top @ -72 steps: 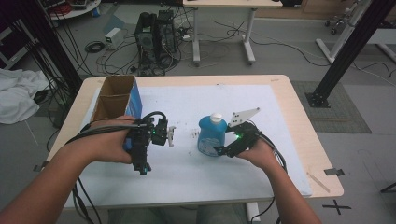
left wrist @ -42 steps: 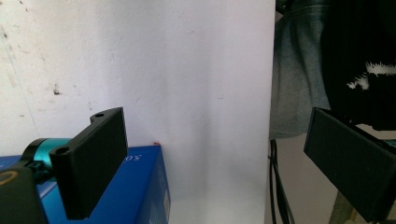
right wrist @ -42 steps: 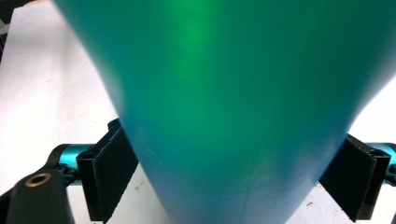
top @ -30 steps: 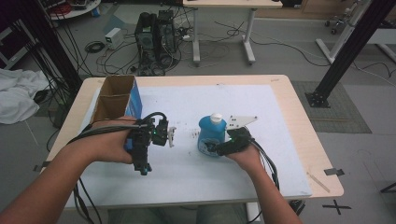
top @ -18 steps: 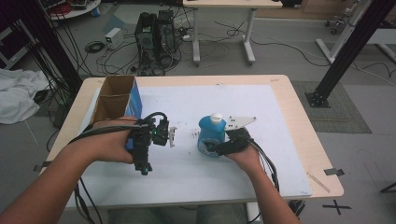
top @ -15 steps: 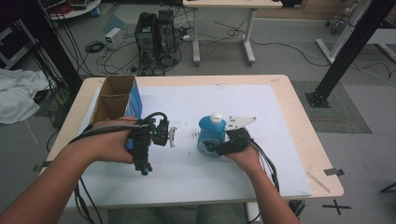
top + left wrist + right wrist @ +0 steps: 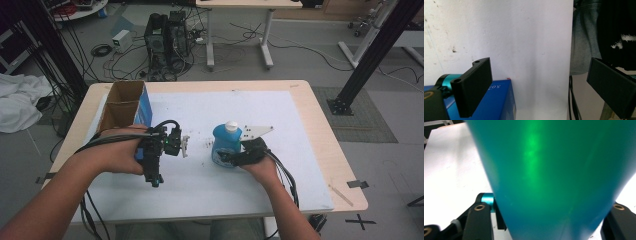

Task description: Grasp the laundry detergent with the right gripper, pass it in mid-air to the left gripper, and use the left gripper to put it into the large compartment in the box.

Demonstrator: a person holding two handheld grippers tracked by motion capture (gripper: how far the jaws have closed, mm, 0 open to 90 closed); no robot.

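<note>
On tabletop (image 7: 300, 125) | right hand-held gripper (image 7: 231, 159) jaws just closing, now gripping upright blue bottle (image 7: 226, 145) | left hand-held gripper (image 7: 184, 146) open, empty

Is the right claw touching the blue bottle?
Touching. The right gripper view shows the blue bottle wedged between the right claw's jaws, which have just been closing on it.

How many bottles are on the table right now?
1: a blue bottle with a white cap stands upright near the table's middle, between the right gripper's jaws. The inside of the open cardboard box is partly hidden.
</note>
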